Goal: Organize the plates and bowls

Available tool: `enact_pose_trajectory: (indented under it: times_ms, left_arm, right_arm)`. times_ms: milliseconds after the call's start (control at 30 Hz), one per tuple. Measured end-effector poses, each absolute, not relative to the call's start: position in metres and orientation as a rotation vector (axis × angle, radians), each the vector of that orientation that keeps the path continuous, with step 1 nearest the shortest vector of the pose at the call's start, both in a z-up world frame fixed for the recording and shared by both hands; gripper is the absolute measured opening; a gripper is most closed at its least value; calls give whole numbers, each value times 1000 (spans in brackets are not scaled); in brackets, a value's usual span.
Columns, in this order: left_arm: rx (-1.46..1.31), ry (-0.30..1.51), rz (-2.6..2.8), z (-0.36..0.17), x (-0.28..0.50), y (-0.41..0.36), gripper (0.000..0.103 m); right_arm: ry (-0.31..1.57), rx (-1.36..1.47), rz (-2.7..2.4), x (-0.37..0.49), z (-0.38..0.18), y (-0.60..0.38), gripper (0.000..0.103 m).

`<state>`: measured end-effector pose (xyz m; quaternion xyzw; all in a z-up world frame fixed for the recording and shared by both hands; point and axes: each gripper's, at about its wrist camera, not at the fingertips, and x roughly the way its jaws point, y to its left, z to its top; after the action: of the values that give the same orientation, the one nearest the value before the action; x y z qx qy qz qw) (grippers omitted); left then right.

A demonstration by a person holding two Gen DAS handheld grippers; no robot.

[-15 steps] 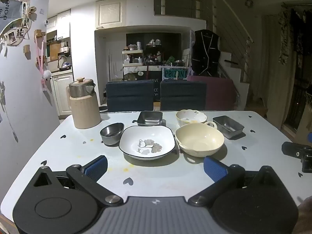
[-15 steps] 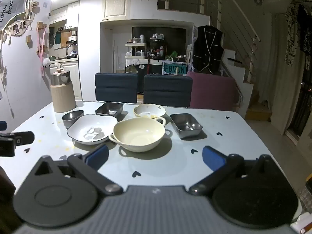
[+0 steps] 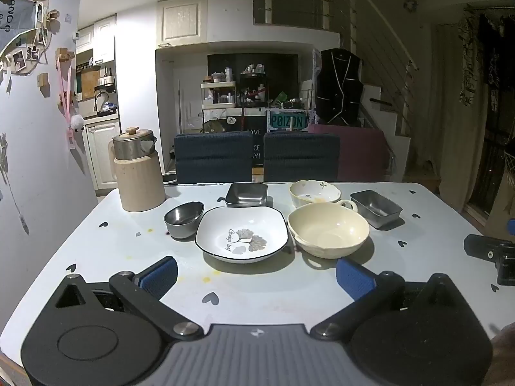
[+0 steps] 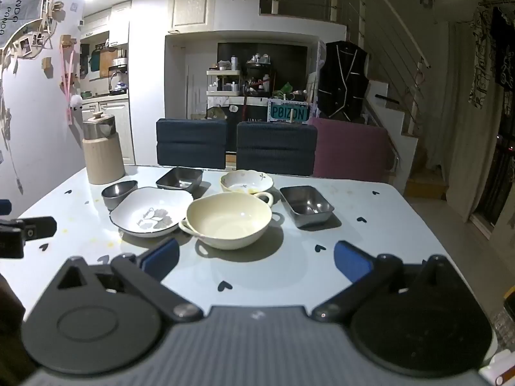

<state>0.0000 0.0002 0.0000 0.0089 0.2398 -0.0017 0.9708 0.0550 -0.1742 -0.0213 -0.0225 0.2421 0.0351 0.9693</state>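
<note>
On the pale table [image 3: 96,257] sit a white plate with a leaf print [image 3: 241,234] [image 4: 151,211] and a cream two-handled bowl [image 3: 328,230] [image 4: 227,218] side by side. Behind them stand a small round steel bowl [image 3: 183,218] [image 4: 118,193], a square steel dish [image 3: 246,194] [image 4: 179,178], a flowered white bowl [image 3: 314,192] [image 4: 246,183] and a rectangular steel tin [image 3: 376,207] [image 4: 306,205]. My left gripper [image 3: 257,276] hovers open short of the plate. My right gripper [image 4: 256,262] hangs open short of the cream bowl. Both hold nothing.
A beige jug with a steel lid [image 3: 138,173] [image 4: 101,148] stands at the table's far left corner. Two dark chairs [image 3: 257,157] and a purple one [image 4: 351,151] line the far edge. Each gripper's tip shows in the other's view, the right gripper [image 3: 492,254] and the left gripper [image 4: 22,231].
</note>
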Motion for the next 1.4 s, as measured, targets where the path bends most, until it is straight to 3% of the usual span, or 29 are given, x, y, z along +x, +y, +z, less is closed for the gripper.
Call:
enact_pose_trajectory:
  times_ms: [1400]
  left_arm:
    - [19, 492, -8, -5, -3, -12, 103]
  right_arm:
    - [495, -47, 70, 55, -22, -174, 103]
